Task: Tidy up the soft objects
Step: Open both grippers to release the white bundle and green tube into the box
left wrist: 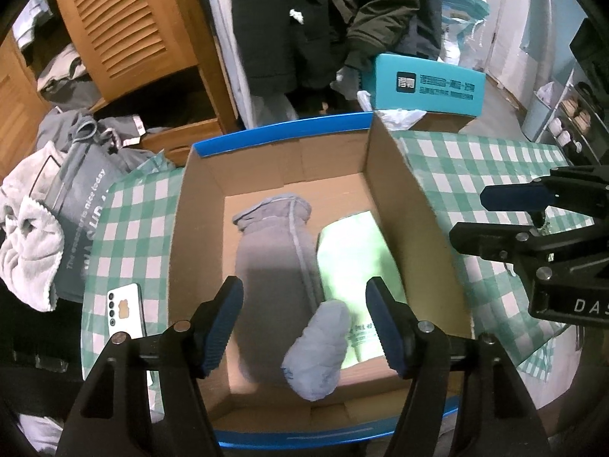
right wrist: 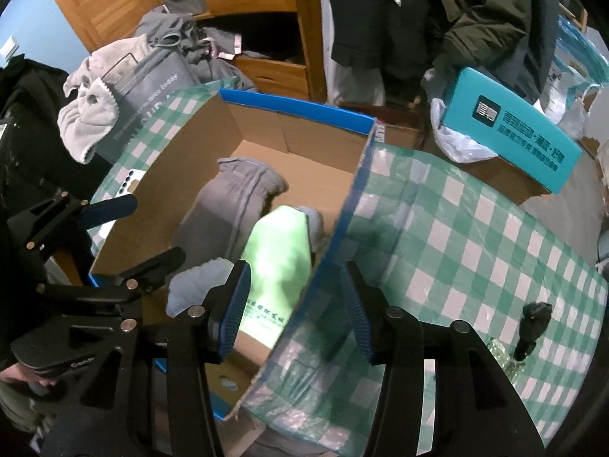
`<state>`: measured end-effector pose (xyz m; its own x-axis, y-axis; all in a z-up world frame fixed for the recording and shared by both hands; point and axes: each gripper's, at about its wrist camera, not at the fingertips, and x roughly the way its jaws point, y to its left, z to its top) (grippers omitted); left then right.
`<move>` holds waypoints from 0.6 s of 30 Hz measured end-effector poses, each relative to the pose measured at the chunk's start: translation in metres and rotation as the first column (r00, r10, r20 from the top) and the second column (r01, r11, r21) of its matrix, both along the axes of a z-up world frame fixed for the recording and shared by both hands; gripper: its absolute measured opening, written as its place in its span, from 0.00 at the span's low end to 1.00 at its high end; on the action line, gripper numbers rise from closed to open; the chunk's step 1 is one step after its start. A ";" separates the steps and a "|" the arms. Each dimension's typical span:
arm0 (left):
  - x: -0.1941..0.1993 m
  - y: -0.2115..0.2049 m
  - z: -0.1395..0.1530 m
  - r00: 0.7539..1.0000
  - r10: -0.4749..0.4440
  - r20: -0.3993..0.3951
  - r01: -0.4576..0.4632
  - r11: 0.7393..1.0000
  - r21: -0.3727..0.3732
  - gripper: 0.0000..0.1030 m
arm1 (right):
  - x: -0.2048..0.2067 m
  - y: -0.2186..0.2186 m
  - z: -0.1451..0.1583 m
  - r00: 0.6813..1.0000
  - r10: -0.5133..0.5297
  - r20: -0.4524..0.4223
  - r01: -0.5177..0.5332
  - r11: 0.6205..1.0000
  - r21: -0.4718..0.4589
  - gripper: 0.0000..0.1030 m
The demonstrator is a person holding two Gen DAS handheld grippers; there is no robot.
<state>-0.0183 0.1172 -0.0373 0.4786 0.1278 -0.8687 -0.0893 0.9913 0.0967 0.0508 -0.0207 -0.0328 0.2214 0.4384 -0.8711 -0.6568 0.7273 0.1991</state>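
An open cardboard box [left wrist: 198, 205] with a blue rim stands on the checked tablecloth. Inside lie a grey rolled garment [left wrist: 272, 251], a light green folded cloth [left wrist: 354, 255] and a small pale blue bundle [left wrist: 318, 350] near the front wall. My left gripper [left wrist: 304, 327] is open and empty, hovering over the box's near end above the blue bundle. My right gripper [right wrist: 295, 304] is open and empty, straddling the box's right wall [right wrist: 335, 236]. The same grey garment [right wrist: 224, 205], green cloth [right wrist: 278, 262] and blue bundle [right wrist: 194, 285] show in the right wrist view.
A phone [left wrist: 127, 310] lies on the cloth left of the box. A pile of grey and white clothes [left wrist: 34, 236] sits far left. A teal box [left wrist: 426, 87] stands behind. A small black object [right wrist: 533, 323] lies on the tablecloth [right wrist: 475, 247] at right.
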 end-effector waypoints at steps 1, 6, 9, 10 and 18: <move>0.001 -0.003 0.000 1.000 -0.005 -0.001 0.005 1.000 0.001 0.66 | 0.000 -0.002 0.000 1.000 -0.001 0.000 0.001 1.000 -0.001 0.50; 0.004 -0.019 0.000 0.999 -0.037 -0.005 0.037 0.999 0.015 0.67 | -0.001 -0.017 -0.003 1.000 -0.020 0.009 0.020 1.000 -0.009 0.56; 0.006 -0.028 0.000 0.998 -0.056 -0.007 0.056 0.998 0.021 0.67 | 0.000 -0.028 -0.006 0.999 -0.039 0.006 0.039 0.999 -0.014 0.56; 0.007 -0.031 0.001 0.998 -0.059 -0.007 0.059 0.998 0.023 0.67 | 0.001 -0.033 -0.007 0.999 -0.048 0.001 0.048 0.999 -0.014 0.56; 0.013 -0.054 0.003 0.995 -0.102 -0.006 0.102 0.994 0.037 0.70 | 0.007 -0.065 -0.017 0.995 -0.102 -0.016 0.102 0.995 -0.020 0.56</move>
